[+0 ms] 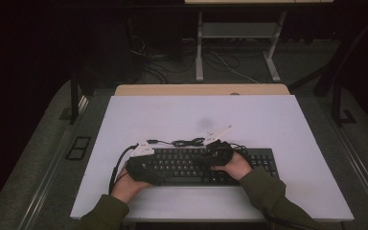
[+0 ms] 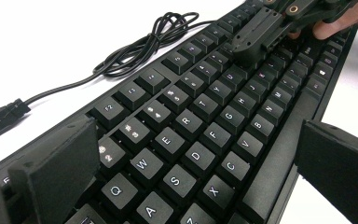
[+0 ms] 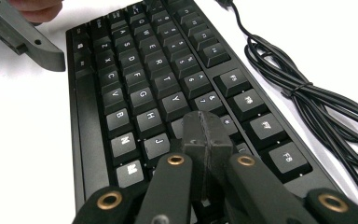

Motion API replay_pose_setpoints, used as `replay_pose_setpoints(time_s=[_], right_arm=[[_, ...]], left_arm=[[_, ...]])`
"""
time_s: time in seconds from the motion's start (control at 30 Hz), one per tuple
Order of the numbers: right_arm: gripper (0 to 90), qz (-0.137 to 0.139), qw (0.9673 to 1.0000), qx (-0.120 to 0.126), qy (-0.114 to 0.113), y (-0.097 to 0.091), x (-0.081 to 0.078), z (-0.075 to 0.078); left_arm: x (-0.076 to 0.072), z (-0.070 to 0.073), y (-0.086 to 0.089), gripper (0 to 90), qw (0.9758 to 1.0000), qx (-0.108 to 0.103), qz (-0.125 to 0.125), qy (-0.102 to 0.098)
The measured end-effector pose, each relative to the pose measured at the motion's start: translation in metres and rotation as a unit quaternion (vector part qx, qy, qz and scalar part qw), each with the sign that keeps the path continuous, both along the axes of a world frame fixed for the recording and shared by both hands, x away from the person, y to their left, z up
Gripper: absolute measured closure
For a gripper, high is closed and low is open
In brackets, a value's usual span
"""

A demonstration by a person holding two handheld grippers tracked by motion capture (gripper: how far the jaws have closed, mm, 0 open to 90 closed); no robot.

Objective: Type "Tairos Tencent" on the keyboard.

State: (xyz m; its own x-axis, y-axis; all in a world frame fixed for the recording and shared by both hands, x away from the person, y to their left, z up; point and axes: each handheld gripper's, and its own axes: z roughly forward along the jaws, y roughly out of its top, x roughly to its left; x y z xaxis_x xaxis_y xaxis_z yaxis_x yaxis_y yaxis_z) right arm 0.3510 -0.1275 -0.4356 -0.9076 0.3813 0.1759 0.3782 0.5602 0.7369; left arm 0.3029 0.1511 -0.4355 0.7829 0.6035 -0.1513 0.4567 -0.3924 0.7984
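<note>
A black keyboard (image 1: 187, 166) lies on the white table (image 1: 196, 115) toward its front edge. My left gripper (image 2: 200, 163) is open over the keyboard's left end (image 2: 205, 112). One jaw sits by the top key row and the other stands off the front edge. My right gripper (image 3: 206, 135) is shut with nothing between its jaws. Its joined tip rests on or just above the keys in the middle of the keyboard (image 3: 140, 84). In the high view the left gripper (image 1: 146, 167) and the right gripper (image 1: 216, 152) both sit on the keyboard, each in a hand.
The keyboard's black cable (image 1: 188, 142) lies coiled just behind it on the table. A wooden strip (image 1: 201, 89) runs along the table's far edge. Beyond it are desk legs (image 1: 199, 48) and loose wires on the floor.
</note>
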Motion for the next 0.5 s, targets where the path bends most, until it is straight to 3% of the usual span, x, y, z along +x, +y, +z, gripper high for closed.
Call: replay_pose_setpoints(time_s=[0.5], right_arm=[[84.6, -0.004, 0.9997, 0.023, -0.005, -0.0062, 0.0006, 0.0089]], left_arm=[[-0.0001, 0.0007, -0.0003, 0.0, 1.0000, -0.001, 0.001, -0.002]])
